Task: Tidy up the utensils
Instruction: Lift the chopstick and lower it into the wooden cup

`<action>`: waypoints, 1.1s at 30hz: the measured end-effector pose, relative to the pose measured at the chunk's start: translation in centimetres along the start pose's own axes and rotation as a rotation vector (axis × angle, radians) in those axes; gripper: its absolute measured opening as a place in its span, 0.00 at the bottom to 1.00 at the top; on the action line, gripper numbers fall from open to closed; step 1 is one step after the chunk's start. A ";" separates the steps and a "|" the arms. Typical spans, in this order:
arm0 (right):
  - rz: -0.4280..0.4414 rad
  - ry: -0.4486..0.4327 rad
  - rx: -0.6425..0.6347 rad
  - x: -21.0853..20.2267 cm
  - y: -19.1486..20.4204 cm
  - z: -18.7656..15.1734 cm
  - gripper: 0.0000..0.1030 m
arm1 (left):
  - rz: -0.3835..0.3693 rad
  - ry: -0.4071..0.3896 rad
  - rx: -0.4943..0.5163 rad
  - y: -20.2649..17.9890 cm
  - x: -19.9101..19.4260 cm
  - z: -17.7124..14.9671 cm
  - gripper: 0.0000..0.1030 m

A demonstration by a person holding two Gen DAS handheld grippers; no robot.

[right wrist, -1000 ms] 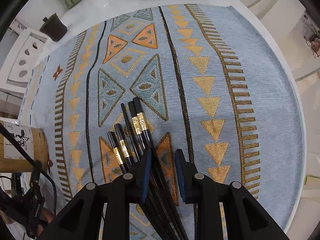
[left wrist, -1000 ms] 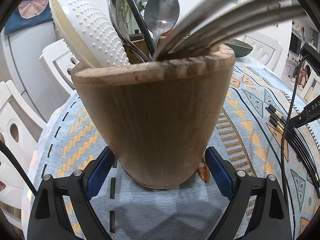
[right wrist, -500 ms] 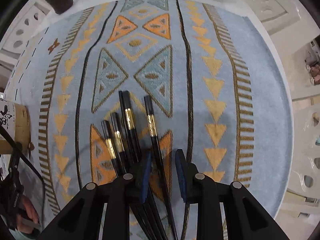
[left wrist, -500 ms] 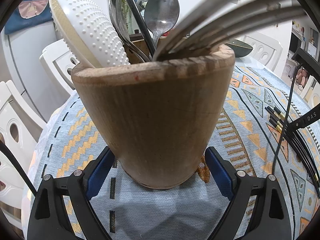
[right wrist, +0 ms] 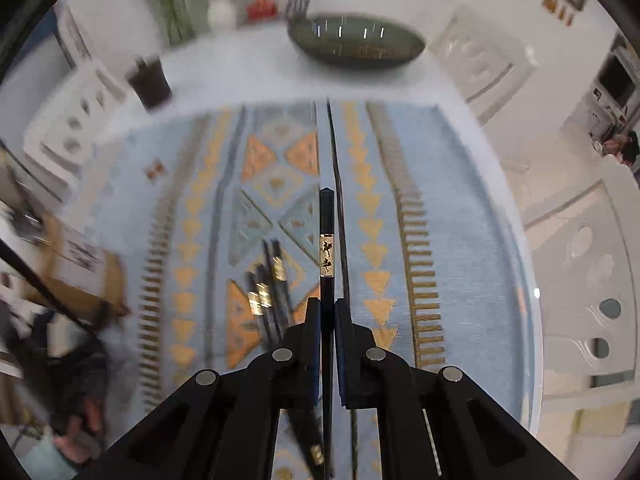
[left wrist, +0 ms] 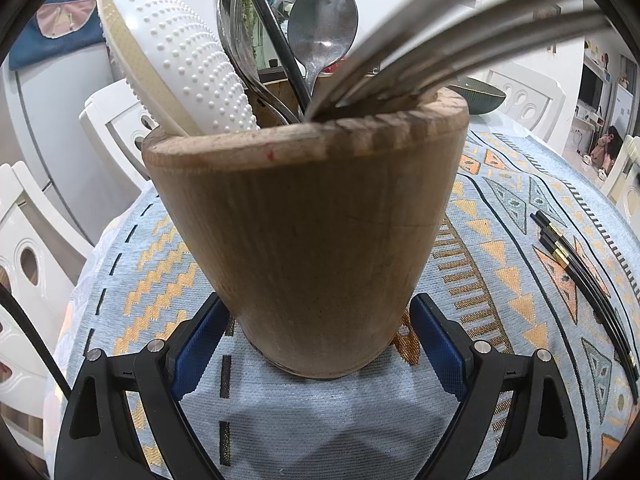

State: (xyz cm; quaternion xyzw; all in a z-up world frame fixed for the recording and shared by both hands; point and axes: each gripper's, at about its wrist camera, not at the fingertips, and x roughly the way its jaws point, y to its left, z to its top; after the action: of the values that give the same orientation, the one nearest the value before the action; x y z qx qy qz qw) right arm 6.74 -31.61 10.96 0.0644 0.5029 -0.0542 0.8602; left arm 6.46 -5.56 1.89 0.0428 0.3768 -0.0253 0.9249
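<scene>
- One wooden utensil holder (left wrist: 312, 232) stood on the patterned cloth (left wrist: 500, 248).
- One white dotted rice paddle (left wrist: 176, 64) stuck out of it.
- One spoon bowl (left wrist: 322, 20) showed clearly.
- One black chopstick (right wrist: 327, 240) sat between the pads of one gripper (right wrist: 327, 312).
- Roughly four more chopsticks (left wrist: 576, 272) lay on the cloth.
- One dark bowl (right wrist: 356, 46) sat farther back.

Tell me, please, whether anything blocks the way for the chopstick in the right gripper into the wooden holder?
Partly. The wooden holder is already crowded: a white scoop, forks and a spoon fill its mouth. The right gripper holds one chopstick; only small gaps remain.
</scene>
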 end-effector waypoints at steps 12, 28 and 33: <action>0.277 -0.484 0.031 -15.0 3.2 1.1 0.06 | 0.000 0.000 0.000 0.1 0.0 0.0 0.89; 0.450 -0.657 -0.064 -15.7 16.6 6.9 0.06 | 0.000 0.000 0.000 0.1 0.0 0.0 0.89; 0.438 -0.616 -0.047 -12.5 18.4 7.3 0.06 | 0.000 0.000 -0.001 0.0 0.0 0.0 0.89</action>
State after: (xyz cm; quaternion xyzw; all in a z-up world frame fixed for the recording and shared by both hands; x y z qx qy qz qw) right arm 9.76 -14.34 26.42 0.1314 0.1959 0.1259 0.9636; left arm 6.45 -5.51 1.85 0.0426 0.3769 -0.0251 0.9249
